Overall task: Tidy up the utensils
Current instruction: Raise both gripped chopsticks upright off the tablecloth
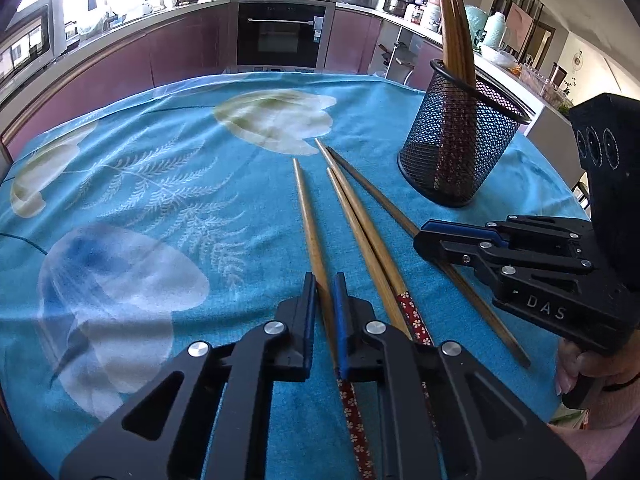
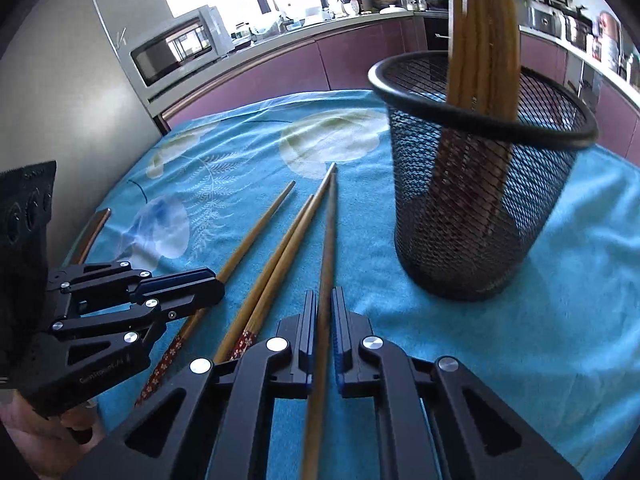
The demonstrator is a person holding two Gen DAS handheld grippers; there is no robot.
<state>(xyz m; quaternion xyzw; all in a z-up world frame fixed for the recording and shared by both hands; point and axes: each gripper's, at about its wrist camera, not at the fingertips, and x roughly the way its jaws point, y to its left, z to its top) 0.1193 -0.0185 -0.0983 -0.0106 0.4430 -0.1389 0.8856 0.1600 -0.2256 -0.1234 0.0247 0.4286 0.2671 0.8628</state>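
Observation:
Several wooden chopsticks lie on the blue floral tablecloth (image 1: 160, 168). My left gripper (image 1: 324, 280) is shut on the leftmost chopstick (image 1: 306, 204), which has a red flowered handle. My right gripper (image 2: 325, 294) is shut on the rightmost, darker chopstick (image 2: 329, 224); it also shows in the left wrist view (image 1: 424, 236). Two more chopsticks (image 1: 360, 224) lie side by side between them. A black mesh holder (image 1: 460, 140) stands at the right with several chopsticks (image 1: 456, 28) upright in it. The left gripper also shows in the right wrist view (image 2: 218, 286).
The table edge runs along the far side, with purple kitchen cabinets and an oven (image 1: 282, 34) beyond. A microwave (image 2: 176, 48) sits on the counter at the left. A person's hand (image 1: 576, 368) holds the right gripper's handle.

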